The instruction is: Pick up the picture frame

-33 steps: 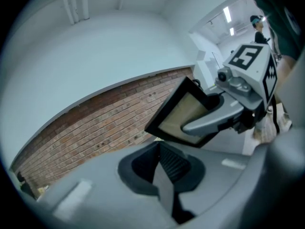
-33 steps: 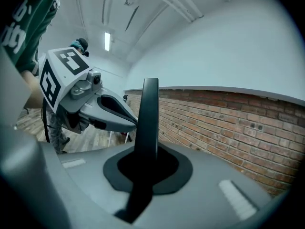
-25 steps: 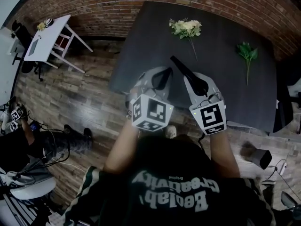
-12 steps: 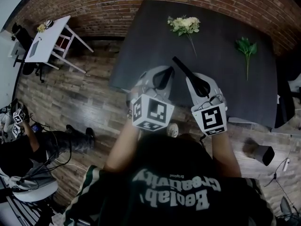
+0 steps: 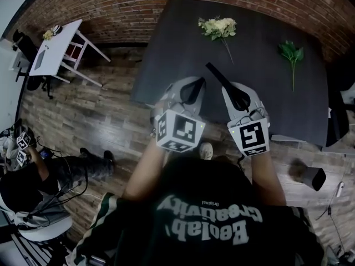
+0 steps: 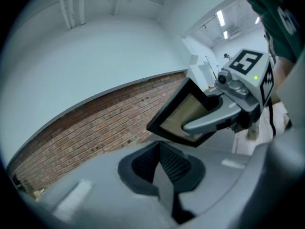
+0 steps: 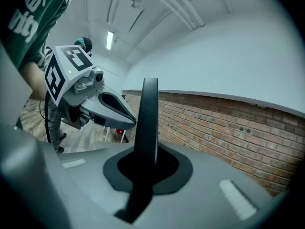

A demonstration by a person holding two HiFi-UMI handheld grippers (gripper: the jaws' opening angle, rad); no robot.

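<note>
Nothing has shifted: the right gripper (image 5: 237, 97) stays clamped on the black rectangular picture frame (image 7: 147, 118) pointing eleven o'clock, its base hidden, the left gripper (image 5: 191, 88) seemingly pinched closed, empty.

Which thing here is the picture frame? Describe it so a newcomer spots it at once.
Above the near edge of the dark table, the right gripper is shut on the picture frame. From the head view it shows edge-on as a thin black bar; unlike the white flowers and green sprig lying on the table, it is flat, black-bordered with a tan panel.
</note>
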